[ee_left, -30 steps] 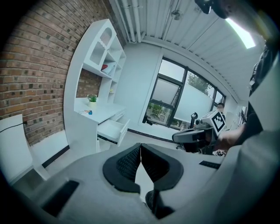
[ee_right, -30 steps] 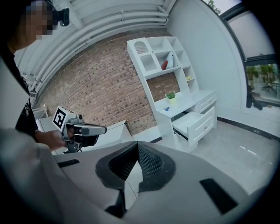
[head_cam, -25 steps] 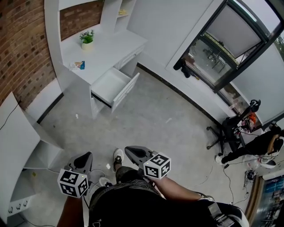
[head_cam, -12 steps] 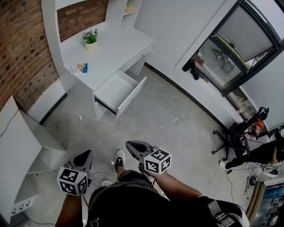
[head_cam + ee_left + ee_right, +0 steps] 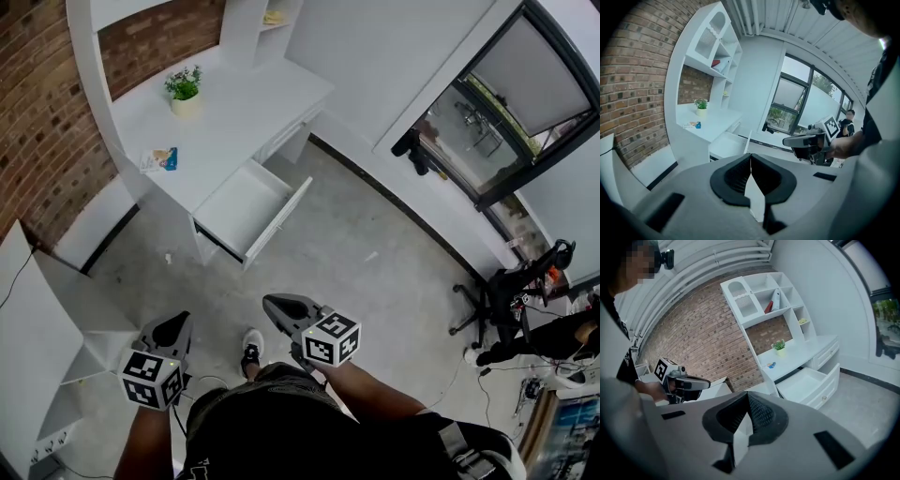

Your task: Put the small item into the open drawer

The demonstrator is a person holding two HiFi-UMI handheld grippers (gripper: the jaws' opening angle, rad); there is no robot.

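Note:
A small blue and white packet lies on the white desk, left of the open drawer. It also shows as a tiny packet in the left gripper view and a packet in the right gripper view. The drawer is pulled out and looks empty. My left gripper and right gripper hang low over the floor, well short of the desk. Both are shut with nothing between the jaws.
A potted plant stands at the back of the desk under white shelves. A brick wall runs on the left, with low white furniture beside me. A window, an office chair and a seated person are to the right.
The desk and drawer have shifted slightly in the head view as I moved nearer. Both grippers stay shut and low in front of me.

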